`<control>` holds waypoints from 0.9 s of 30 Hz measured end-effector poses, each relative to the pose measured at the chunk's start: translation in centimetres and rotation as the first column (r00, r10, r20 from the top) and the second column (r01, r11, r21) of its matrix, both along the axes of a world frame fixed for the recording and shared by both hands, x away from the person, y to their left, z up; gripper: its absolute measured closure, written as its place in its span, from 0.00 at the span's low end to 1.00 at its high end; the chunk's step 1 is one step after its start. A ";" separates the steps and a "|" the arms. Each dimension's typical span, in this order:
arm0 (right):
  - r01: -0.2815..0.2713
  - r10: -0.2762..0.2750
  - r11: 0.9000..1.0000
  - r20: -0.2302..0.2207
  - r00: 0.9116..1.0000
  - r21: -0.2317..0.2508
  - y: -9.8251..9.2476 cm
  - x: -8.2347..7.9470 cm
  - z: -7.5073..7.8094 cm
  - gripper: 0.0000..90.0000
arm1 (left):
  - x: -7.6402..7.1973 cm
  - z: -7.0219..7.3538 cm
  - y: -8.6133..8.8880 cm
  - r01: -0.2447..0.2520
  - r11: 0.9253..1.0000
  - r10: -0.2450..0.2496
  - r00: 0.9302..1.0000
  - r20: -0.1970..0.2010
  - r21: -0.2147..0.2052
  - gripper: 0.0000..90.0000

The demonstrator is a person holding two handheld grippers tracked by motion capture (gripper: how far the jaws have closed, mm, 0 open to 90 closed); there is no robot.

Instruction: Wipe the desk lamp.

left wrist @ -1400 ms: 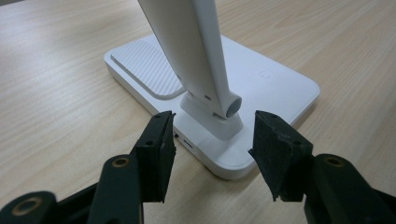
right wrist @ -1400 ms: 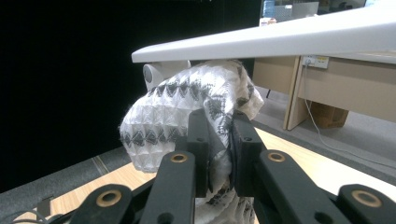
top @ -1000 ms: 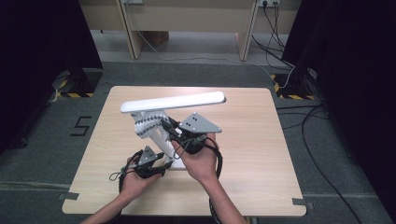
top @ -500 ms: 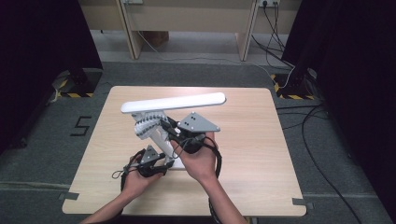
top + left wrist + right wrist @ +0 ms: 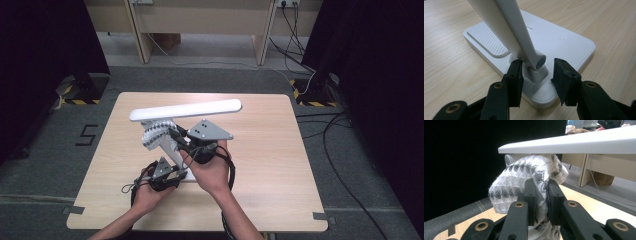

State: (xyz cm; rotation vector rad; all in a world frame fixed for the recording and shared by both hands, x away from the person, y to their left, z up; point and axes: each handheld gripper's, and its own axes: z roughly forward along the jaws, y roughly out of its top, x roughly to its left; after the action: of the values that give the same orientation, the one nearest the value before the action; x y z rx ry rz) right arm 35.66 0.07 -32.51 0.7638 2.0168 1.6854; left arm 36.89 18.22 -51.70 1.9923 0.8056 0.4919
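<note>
Cloth, white with a dark woven pattern, hangs bunched over the upper joint of a white desk lamp, just under the lamp's long flat head and against its slanted arm. The lamp stands on its flat base toward the near left part of the table.

The right gripper has the cloth pinched: its jaws stand nearly together with a fold of fabric pressed between the pads, as the right gripper view shows. In the high view this gripper sits beside the lamp's arm, held by the right hand.

The left gripper is down at the foot of the lamp. Its jaws have just been closing and now straddle the hinge where the arm meets the base; one pad looks to be at the hinge's side, the other is plainly apart from it, so the hinge is between them but not yet clamped.

The step in hand seems to be wiping the lamp near its top joint, or pulling the cloth off it, with the left side steadying the lamp. The next move probably calls for the left gripper to finish closing on the hinge so the light lamp cannot tip or slide, and only then for the right to drag the cloth along the arm.
</note>
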 end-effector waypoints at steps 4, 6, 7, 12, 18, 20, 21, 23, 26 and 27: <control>0.002 -0.002 1.000 -0.003 1.000 -0.001 0.0 0.0 0.0 0.90 | 0.0 0.0 -0.1 -0.004 1.000 0.004 1.000 -0.003 -0.004 0.65; -0.002 0.002 1.000 -0.010 1.000 -0.004 0.0 0.0 -0.2 0.90 | 0.0 0.0 -0.1 -0.007 1.000 0.007 1.000 -0.004 -0.004 0.66; -0.003 0.003 1.000 -0.009 1.000 -0.009 0.0 0.1 -0.2 0.90 | 0.0 0.0 -0.1 -0.007 1.000 0.007 1.000 -0.005 -0.004 0.66; -0.006 0.005 1.000 -0.032 0.999 -0.015 0.2 0.2 -0.3 0.90 | 0.0 0.0 -0.1 -0.009 1.000 0.008 1.000 -0.003 -0.004 0.67; -0.011 0.010 0.999 -0.024 1.000 -0.030 0.5 0.4 -0.1 0.90 | 0.0 0.0 -0.1 -0.010 1.000 0.010 1.000 0.001 -0.002 0.67; -0.012 0.011 0.999 -0.033 0.999 -0.033 0.8 0.7 -0.5 0.90 | 0.0 0.0 -0.1 -0.008 1.000 0.008 1.000 0.003 0.000 0.67; -0.012 0.011 0.999 -0.033 0.999 -0.033 0.8 0.7 -0.5 0.90 | 0.0 0.0 -0.1 -0.008 1.000 0.008 1.000 0.003 0.000 0.67; -0.010 0.008 1.000 -0.051 0.999 -0.024 0.9 1.0 -0.9 0.90 | 0.0 0.0 -0.1 -0.008 1.000 0.008 1.000 0.004 0.000 0.67; -0.007 0.005 1.000 -0.065 0.998 -0.026 1.1 1.4 -1.2 0.90 | 0.0 0.1 -0.1 -0.009 1.000 0.009 1.000 0.002 0.004 0.67; -0.007 0.005 1.000 -0.065 0.998 -0.026 1.1 1.4 -1.2 0.90 | 0.0 0.1 -0.1 -0.007 1.000 0.007 1.000 0.002 0.009 0.67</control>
State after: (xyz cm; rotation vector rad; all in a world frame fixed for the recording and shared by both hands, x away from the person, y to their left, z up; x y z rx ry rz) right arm 37.06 1.20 -33.72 0.8137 2.0823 1.6549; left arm 36.93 18.09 -51.61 1.9972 0.8110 0.5021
